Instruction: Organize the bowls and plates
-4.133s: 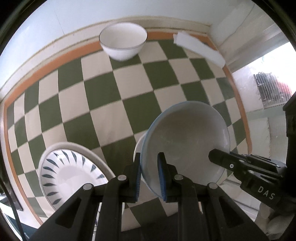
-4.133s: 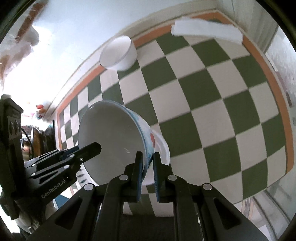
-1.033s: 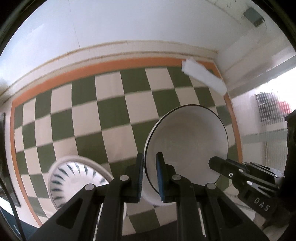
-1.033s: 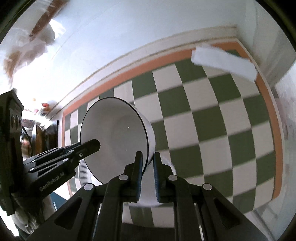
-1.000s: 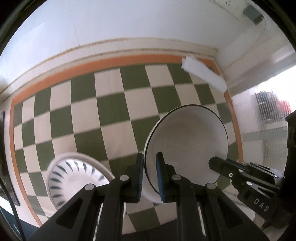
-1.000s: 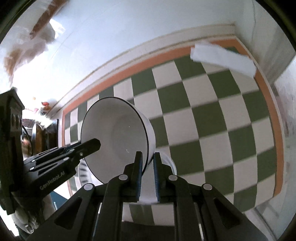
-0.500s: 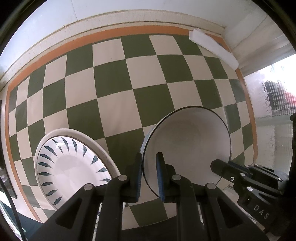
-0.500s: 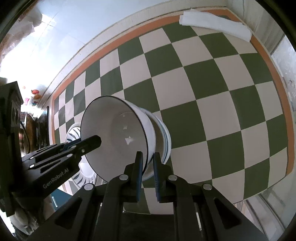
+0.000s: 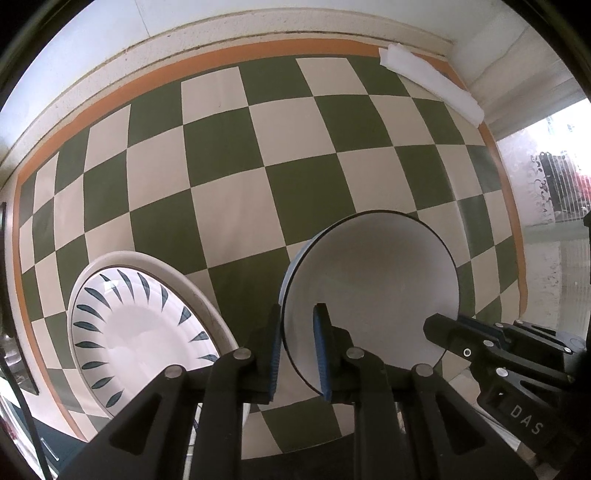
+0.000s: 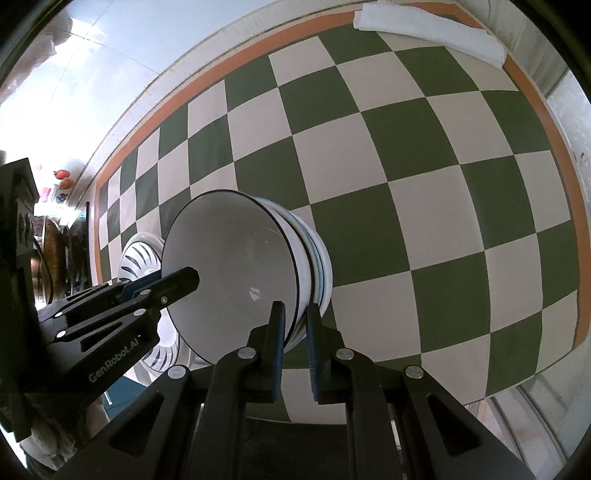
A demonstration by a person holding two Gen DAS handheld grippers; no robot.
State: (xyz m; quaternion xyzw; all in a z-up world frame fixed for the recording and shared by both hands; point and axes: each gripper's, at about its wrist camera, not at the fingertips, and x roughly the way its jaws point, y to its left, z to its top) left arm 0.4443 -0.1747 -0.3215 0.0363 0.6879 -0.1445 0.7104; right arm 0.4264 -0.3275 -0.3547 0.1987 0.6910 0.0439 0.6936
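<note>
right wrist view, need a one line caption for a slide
Both hand-held grippers clamp the rim of a white bowl nested on stacked bowls over a green checkered tablecloth.

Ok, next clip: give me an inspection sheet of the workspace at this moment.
Surface: green-and-cream checkered tablecloth with an orange border.
Job's things: black-rimmed white bowl nested on a stack of bowls; patterned plate beside it.
Clutter: folded white cloth at the far corner.
Grippers: left hand-held gripper and right hand-held gripper each shut on the top bowl's rim, on opposite sides.
Cables: dark cable at the left edge.
Surroundings: pale wall behind; bright window at right.
</note>
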